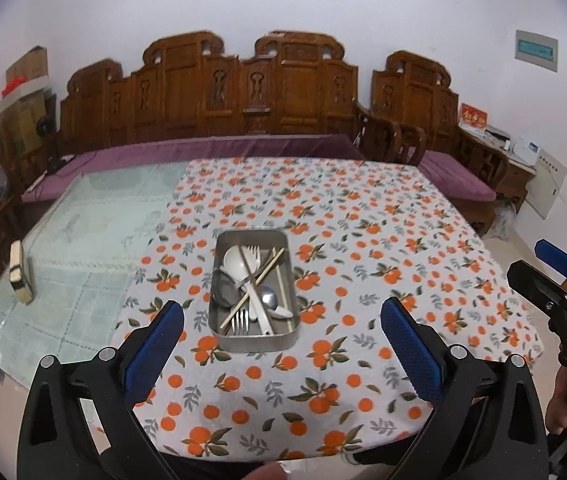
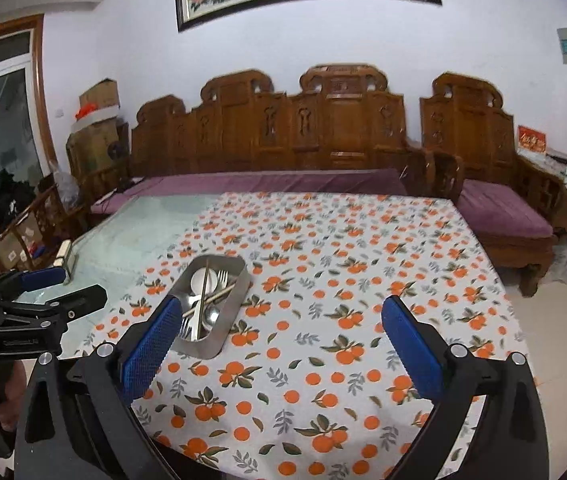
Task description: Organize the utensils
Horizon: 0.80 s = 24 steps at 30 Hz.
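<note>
Desk [image 1: 363, 216] under orange-print cloth carries metal tray [image 1: 253, 342] at centre, utensils [image 1: 251, 284] piled inside. Left tool [image 1: 281, 324] and right tool [image 2: 281, 326] wide, empty. Best kept clear, tray undisturbed.

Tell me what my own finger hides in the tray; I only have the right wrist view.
Observer: A dark round utensil lies against the left wall of the metal tray.
Operator: Anything poking over the near rim?
Observer: No; the chopsticks end inside the near left corner.
Operator: And the left tongs?
Observer: Open wide, nothing between them, tray just ahead.
</note>
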Motion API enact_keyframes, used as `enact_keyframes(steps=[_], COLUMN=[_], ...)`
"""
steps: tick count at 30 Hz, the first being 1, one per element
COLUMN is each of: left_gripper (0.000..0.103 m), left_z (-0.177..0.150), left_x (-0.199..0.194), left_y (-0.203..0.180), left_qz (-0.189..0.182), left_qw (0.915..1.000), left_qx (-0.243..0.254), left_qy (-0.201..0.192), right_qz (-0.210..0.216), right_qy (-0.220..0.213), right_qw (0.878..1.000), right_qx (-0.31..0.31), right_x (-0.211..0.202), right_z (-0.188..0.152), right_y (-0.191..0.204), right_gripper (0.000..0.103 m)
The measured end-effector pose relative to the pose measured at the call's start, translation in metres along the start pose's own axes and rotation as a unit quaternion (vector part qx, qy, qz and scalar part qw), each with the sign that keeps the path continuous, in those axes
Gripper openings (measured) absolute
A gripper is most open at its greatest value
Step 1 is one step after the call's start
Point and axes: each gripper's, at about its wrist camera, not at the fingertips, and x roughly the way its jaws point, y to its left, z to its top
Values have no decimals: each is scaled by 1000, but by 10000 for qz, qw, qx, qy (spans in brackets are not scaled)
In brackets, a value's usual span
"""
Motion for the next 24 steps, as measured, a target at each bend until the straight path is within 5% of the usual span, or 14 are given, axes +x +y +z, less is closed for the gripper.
enact_keyframes(steps=[7,24], left_gripper=[95,95], left_z=[14,38], left_x=[-46,-94], left_y=[-15,-17], left_qz=[-98,149], left_qw=[9987,9955], left_qx=[86,92], left_qy=[-490,-936], right_qz=[-86,-274], right_qy=[-396,-972], right_qw=[9992,9948], right_qx=[-47,-109], right_x=[-43,-101], right_z=[19,48], right_y=[3,14], right_gripper=[100,100])
